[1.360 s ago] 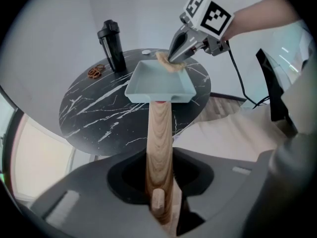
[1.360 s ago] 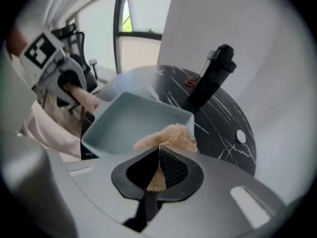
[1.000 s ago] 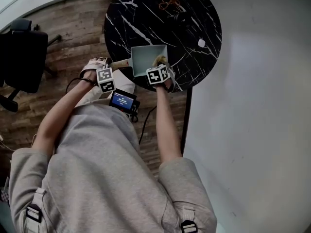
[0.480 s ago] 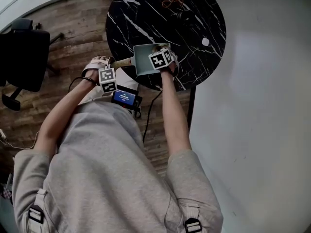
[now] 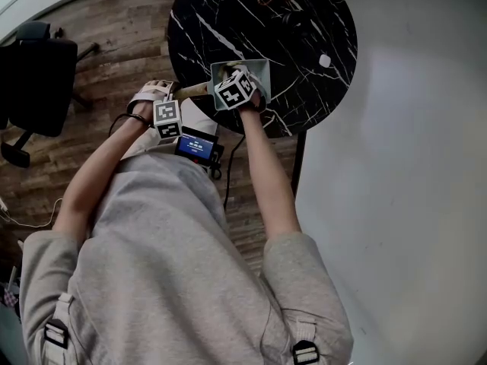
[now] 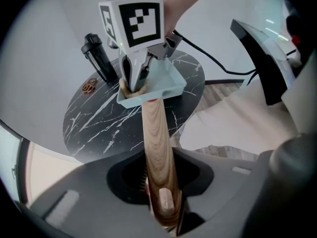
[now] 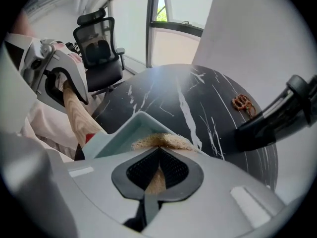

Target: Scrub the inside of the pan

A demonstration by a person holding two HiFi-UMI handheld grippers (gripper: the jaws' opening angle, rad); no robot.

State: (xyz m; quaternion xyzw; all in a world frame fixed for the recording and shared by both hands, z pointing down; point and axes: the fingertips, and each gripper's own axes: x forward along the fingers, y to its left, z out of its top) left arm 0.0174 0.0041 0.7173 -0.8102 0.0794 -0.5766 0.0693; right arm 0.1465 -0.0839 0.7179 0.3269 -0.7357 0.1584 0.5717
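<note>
A pale teal square pan sits near the front edge of the round black marble table. Its wooden handle runs back between the jaws of my left gripper, which is shut on it. In the head view the left gripper is off the table's left edge. My right gripper is shut on a tan fibrous scrub pad, whose front edge lies inside the pan. From the left gripper view the right gripper points down into the pan's left side, pad against the rim.
A black bottle and a brown pretzel-shaped thing stand at the table's far side. A small white object lies to the right. A black office chair stands on the wooden floor to the left. A white wall runs along the right.
My right gripper with the pad has gone from the pan's near right corner further in, then left across the pan. The left gripper keeps its hold on the handle.
</note>
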